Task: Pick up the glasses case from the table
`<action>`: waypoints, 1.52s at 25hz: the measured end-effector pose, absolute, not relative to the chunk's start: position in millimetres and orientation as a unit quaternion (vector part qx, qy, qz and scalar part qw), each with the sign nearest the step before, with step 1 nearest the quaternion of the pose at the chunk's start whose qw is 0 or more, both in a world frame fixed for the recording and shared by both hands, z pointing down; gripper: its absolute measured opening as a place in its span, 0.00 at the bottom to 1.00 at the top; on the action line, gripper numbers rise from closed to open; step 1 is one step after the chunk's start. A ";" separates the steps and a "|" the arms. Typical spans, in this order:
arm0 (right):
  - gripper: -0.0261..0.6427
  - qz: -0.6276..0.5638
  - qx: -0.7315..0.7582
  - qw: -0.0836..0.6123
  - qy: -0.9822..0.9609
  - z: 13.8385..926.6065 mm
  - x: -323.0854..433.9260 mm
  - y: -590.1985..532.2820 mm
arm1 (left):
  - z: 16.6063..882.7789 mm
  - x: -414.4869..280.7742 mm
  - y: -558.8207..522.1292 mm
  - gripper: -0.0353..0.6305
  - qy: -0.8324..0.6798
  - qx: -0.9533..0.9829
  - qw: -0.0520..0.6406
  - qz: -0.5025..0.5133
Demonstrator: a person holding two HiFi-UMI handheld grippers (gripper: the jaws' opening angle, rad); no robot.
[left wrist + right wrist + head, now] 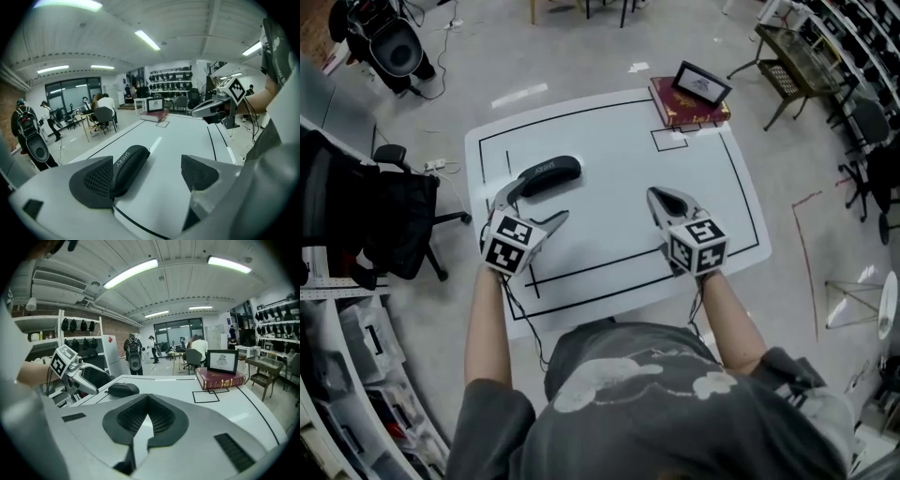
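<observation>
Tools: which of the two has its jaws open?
The left tool, its jaws wide apart right by the black glasses case; the right tool has its jaws together, farther from the case.

Glasses case (546,174) noted as black. Table (619,187) seen white, ruled with black lines; book (687,105) recorded as dark red.
</observation>
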State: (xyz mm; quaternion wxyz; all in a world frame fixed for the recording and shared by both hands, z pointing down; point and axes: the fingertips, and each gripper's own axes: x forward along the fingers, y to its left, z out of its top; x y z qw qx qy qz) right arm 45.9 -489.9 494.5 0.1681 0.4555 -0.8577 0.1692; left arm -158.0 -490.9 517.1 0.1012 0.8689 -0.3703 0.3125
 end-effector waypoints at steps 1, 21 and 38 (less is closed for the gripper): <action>0.04 0.171 0.456 0.170 -0.857 495.3 43.0 -495.2 | 521.5 -158.7 -499.3 0.71 -0.362 0.869 0.102 0.322; 0.04 0.196 0.475 0.205 -0.833 526.3 27.8 -533.6 | 604.6 -155.1 -571.7 0.71 -0.206 0.848 0.117 0.473; 0.04 0.188 0.494 0.200 -0.825 514.6 43.3 -512.7 | 612.1 -154.2 -573.1 0.56 -0.219 0.835 0.073 0.499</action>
